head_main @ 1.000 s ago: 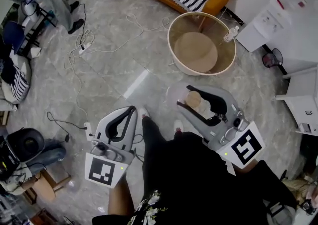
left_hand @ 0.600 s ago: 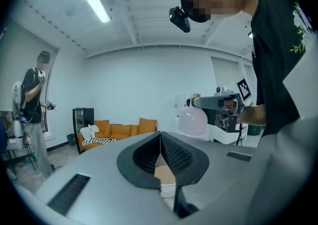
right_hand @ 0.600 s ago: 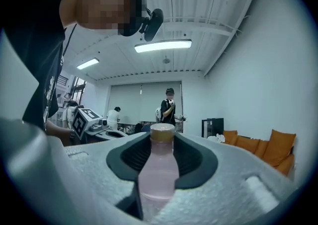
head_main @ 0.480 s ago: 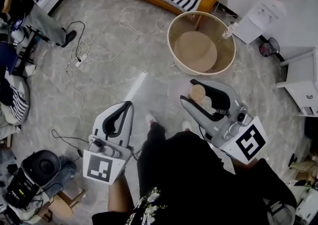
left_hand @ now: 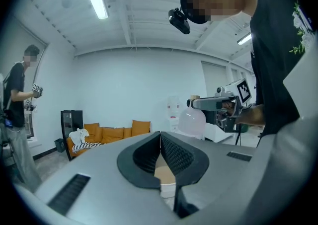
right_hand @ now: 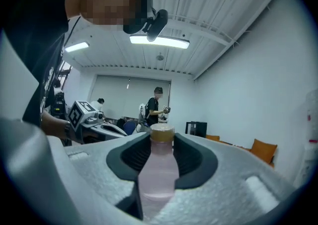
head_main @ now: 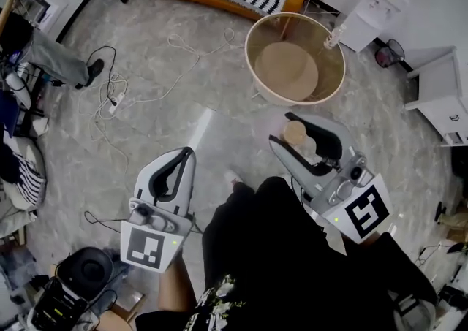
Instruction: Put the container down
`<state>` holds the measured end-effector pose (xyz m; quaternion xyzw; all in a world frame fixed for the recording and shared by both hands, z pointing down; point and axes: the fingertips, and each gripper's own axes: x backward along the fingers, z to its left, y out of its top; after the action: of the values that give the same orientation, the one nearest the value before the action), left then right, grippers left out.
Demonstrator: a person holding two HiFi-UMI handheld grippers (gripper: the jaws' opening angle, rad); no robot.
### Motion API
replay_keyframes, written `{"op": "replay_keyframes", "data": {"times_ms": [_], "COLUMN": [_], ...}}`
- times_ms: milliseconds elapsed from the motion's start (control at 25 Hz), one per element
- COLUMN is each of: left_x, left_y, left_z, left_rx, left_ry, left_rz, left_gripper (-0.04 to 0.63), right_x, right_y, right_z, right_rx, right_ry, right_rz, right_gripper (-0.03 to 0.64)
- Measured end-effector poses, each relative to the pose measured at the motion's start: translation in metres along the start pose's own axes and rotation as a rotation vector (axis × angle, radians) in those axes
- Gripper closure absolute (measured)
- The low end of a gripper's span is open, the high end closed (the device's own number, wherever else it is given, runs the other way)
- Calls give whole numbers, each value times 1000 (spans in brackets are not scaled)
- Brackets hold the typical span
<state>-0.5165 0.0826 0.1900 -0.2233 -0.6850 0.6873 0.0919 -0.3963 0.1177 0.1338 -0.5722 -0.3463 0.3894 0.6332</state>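
Pink container [right_hand: 159, 169] clamped in right tool [head_main: 284, 131], table rim [head_main: 252, 74] near (open floor [head_main: 183, 88] beside)

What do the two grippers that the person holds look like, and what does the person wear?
The left gripper and the right gripper have light grey, wedge-shaped bodies. Their tongs carry black ribbed pads. Each ends in a white cube with a black square marker. The person wears black clothes with a pale leaf print.
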Motion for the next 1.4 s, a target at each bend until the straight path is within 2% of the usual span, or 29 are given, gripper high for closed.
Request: {"op": "replay_keyframes", "data": {"times_ms": [200,560,960,1400], "left_x": [8,-5,-12,-76], "left_y": [-13,-11,-19,-6], "left_z": [17,39,118,199], "left_rx": [17,5,35,23], "left_ry": [-36,-53,11,-36], "left_rz": [8,17,52,70], "left_gripper": [583,583,581,581], "right_x": [-11,-37,-122,-204], "right_y": [-4,-14,-22,-20], "right_z": [0,-9,-34,-96], "right_rx": [-7,-9,-35,-34], "right_ry": [-79,-84,-42,-63], "right_rz": [19,47,43,40], "right_gripper": [483,483,482,482]}}
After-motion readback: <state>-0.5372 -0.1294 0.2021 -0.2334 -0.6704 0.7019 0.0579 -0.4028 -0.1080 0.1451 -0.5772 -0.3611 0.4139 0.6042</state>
